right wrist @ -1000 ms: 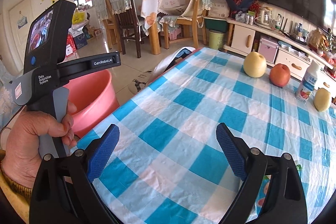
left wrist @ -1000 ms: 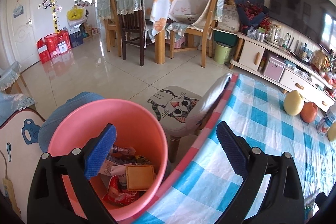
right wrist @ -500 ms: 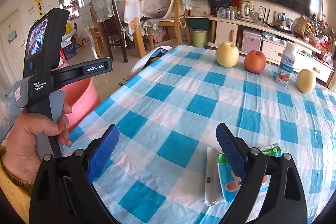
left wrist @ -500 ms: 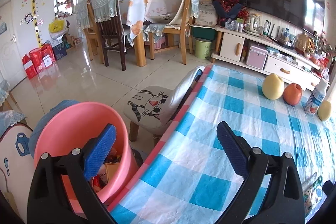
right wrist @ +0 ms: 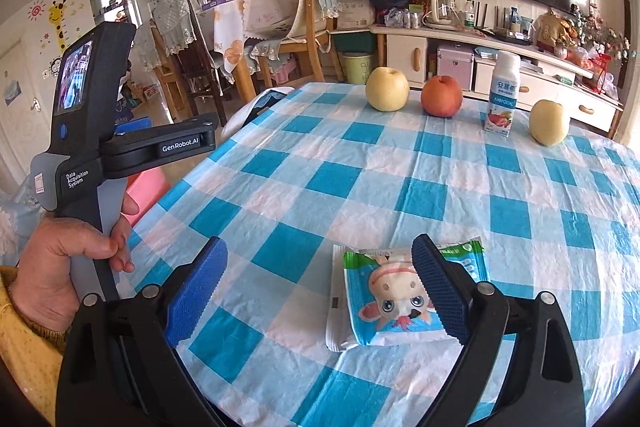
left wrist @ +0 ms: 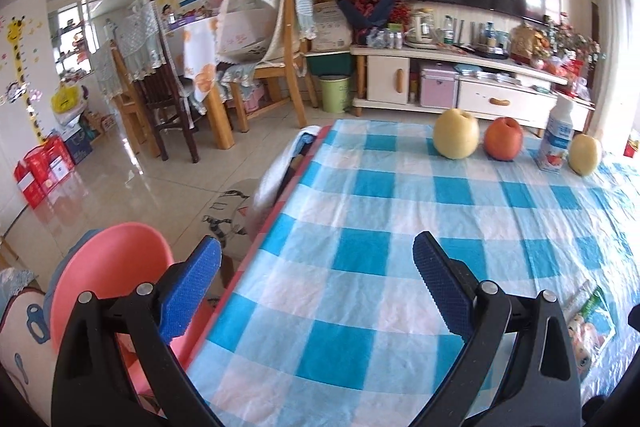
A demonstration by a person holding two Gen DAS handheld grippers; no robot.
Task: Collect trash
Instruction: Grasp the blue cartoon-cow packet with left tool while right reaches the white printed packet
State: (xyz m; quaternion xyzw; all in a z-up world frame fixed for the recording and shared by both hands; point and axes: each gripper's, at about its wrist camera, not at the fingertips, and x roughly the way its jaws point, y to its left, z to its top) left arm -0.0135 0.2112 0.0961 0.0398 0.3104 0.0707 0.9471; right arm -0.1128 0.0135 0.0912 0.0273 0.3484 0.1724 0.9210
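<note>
A blue and green snack wrapper (right wrist: 394, 301) with a cartoon cow lies flat on the checked tablecloth (right wrist: 360, 171), partly behind my right gripper's right finger. My right gripper (right wrist: 320, 291) is open above the cloth, nothing between its pads. The same wrapper (left wrist: 588, 323) shows at the right edge of the left wrist view. My left gripper (left wrist: 316, 287) is open and empty over the table's left edge. The pink trash bucket (left wrist: 108, 263) stands on the floor below left of it. A hand (right wrist: 68, 259) holds the left gripper's handle (right wrist: 92, 131).
Two yellow pears (right wrist: 387, 89) (right wrist: 549, 122), a red apple (right wrist: 441, 95) and a small drink bottle (right wrist: 502, 93) line the table's far side. A cushioned stool (left wrist: 236, 215) stands beside the bucket. Dining chairs and a TV cabinet lie beyond.
Both grippers have swung right, from over the bucket and table corner toward the table's middle. The wrapper has come into view under the right gripper. Both stayed open.
</note>
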